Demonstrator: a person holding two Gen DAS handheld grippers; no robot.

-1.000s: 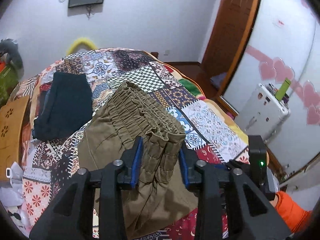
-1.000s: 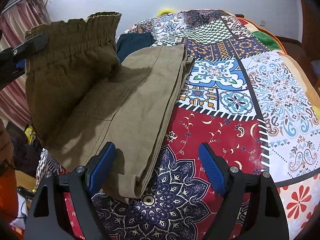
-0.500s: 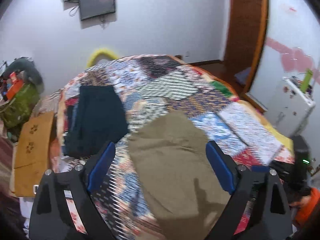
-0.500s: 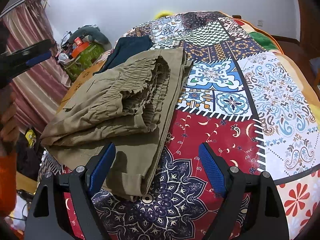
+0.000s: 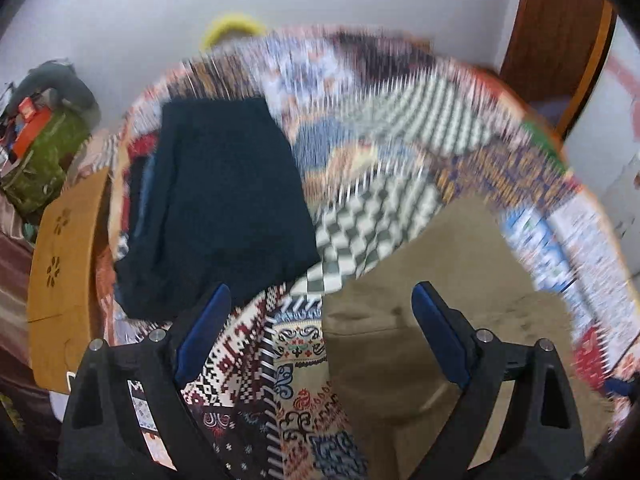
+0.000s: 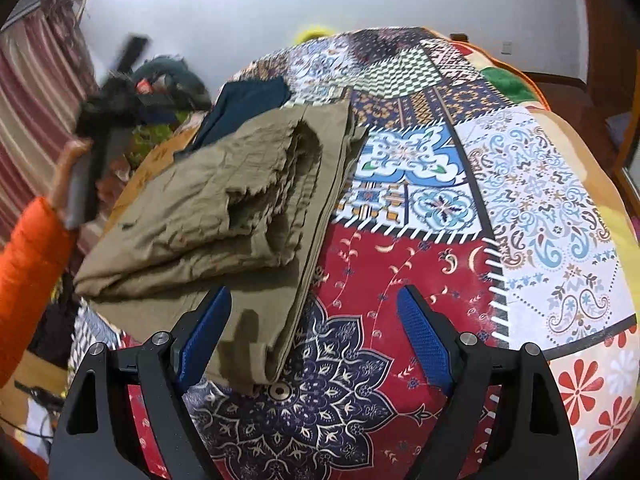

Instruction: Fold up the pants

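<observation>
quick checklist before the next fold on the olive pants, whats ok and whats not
1. Left gripper open and holding nothing: ok.
2. Right gripper open and holding nothing: ok.
3. Olive pants folded over, waistband end lying on top: ok.
4. Folded layers flat: not ok, the top layer is rumpled and bulging.
5. Dark folded garment apart from the pants: ok.
6. Edges aligned on the far side: cannot tell, left view is blurred.
</observation>
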